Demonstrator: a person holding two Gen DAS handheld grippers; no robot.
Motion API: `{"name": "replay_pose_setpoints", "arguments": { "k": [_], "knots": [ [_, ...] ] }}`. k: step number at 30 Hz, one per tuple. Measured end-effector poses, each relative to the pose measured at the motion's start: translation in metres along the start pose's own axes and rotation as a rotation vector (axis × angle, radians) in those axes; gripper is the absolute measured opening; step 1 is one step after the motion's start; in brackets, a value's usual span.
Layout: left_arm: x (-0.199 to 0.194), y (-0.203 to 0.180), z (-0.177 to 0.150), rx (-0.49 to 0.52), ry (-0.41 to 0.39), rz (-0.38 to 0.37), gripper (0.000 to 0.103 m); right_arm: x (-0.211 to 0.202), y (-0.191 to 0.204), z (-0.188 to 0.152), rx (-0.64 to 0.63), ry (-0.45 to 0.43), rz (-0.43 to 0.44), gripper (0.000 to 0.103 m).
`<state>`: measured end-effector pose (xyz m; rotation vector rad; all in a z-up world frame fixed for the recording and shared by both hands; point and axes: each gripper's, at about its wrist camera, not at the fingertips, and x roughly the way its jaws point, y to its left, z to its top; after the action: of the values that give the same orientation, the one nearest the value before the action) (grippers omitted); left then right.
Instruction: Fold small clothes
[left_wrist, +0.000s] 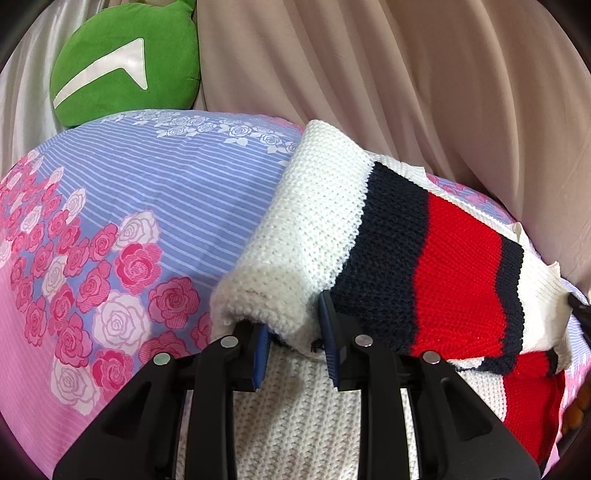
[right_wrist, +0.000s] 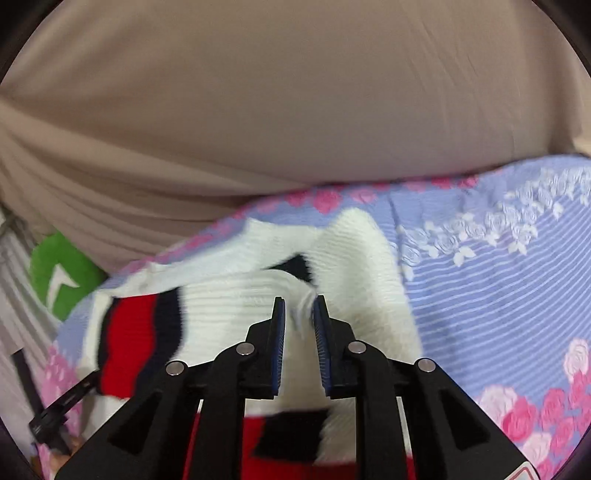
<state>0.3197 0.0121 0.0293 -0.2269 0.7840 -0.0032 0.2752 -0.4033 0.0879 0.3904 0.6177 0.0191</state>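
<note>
Item: sweater (left_wrist: 332, 229), chunky white knit with navy and red bands, lying on the bed (left_wrist: 155, 192) near its far edge.
Progress: partly folded, by my reading. One sleeve lies across the body; a second layer with the same stripes shows beneath. The bundle is loose and uneven, so further folds and squaring remain.
Left gripper (left_wrist: 295, 332): jaws narrowly parted and clamped on the rolled white cuff end of the sleeve.
Right gripper (right_wrist: 299, 317): jaws nearly closed, a thin pinch of white knit between them; the view is blurred, but the pads appear to press on it.
Textures: sweater thick, ribbed, soft, slumps in rounded rolls; bed sheet smooth, lilac stripes with pink roses.
Surroundings: beige curtain (left_wrist: 406, 74) in heavy folds behind; green cushion (left_wrist: 125, 62), plush, at the bed's far corner.
</note>
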Motion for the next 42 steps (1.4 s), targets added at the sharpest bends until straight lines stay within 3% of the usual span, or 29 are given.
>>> {"name": "replay_pose_setpoints", "arguments": {
  "k": [2, 5, 8, 10, 14, 16, 18, 19, 21, 25, 27, 30, 32, 33, 36, 38, 42],
  "knots": [
    [0.0, -0.003, -0.001, 0.008, -0.002, 0.011, 0.025, -0.011, 0.027, -0.013, -0.065, 0.024, 0.079, 0.018],
    [-0.001, -0.006, -0.002, 0.014, -0.003, 0.016, 0.025, 0.008, 0.078, -0.036, -0.206, 0.139, 0.148, 0.018],
    [-0.002, -0.006, -0.003, 0.009, -0.002, 0.001, 0.025, 0.041, 0.102, -0.062, -0.322, 0.236, 0.065, 0.012],
    [-0.003, -0.003, -0.002, 0.0, 0.0, -0.015, 0.025, 0.04, 0.089, -0.071, -0.32, 0.226, 0.064, 0.006],
    [-0.003, -0.001, -0.002, 0.001, 0.002, -0.024, 0.025, -0.002, 0.025, -0.081, -0.202, 0.208, -0.02, 0.006],
    [-0.004, 0.0, -0.002, -0.001, 0.001, -0.031, 0.025, -0.036, -0.019, -0.093, -0.13, 0.184, -0.141, 0.009],
    [-0.008, 0.006, -0.004, -0.024, 0.001, -0.067, 0.031, -0.08, -0.051, -0.106, -0.037, 0.147, -0.133, 0.014],
    [-0.014, 0.011, -0.007, -0.038, 0.001, -0.097, 0.034, -0.108, -0.062, -0.117, -0.009, 0.116, -0.147, 0.021],
    [-0.03, 0.023, -0.019, -0.055, -0.008, -0.143, 0.039, -0.152, -0.074, -0.142, 0.007, 0.089, -0.166, 0.023],
    [-0.084, 0.045, -0.062, 0.024, 0.011, -0.177, 0.056, -0.216, -0.092, -0.207, 0.084, 0.119, -0.077, 0.043],
    [-0.114, 0.06, -0.091, 0.071, 0.027, -0.161, 0.069, -0.231, -0.094, -0.234, 0.13, 0.146, -0.022, 0.046],
    [-0.15, 0.086, -0.135, 0.089, 0.081, -0.173, 0.074, -0.246, -0.082, -0.27, 0.183, 0.157, 0.061, 0.052],
    [-0.166, 0.104, -0.158, 0.044, 0.117, -0.211, 0.078, -0.251, -0.073, -0.277, 0.191, 0.166, 0.102, 0.067],
    [-0.172, 0.113, -0.169, 0.006, 0.133, -0.249, 0.08, -0.25, -0.068, -0.28, 0.204, 0.171, 0.14, 0.069],
    [-0.188, 0.122, -0.188, -0.063, 0.135, -0.336, 0.083, -0.248, -0.052, -0.282, 0.163, 0.174, 0.125, 0.069],
    [-0.19, 0.121, -0.196, -0.114, 0.148, -0.418, 0.083, -0.24, -0.046, -0.284, 0.198, 0.185, 0.189, 0.069],
    [-0.19, 0.107, -0.2, -0.122, 0.13, -0.43, 0.084, -0.228, -0.036, -0.281, 0.239, 0.183, 0.222, 0.07]
  ]
}}
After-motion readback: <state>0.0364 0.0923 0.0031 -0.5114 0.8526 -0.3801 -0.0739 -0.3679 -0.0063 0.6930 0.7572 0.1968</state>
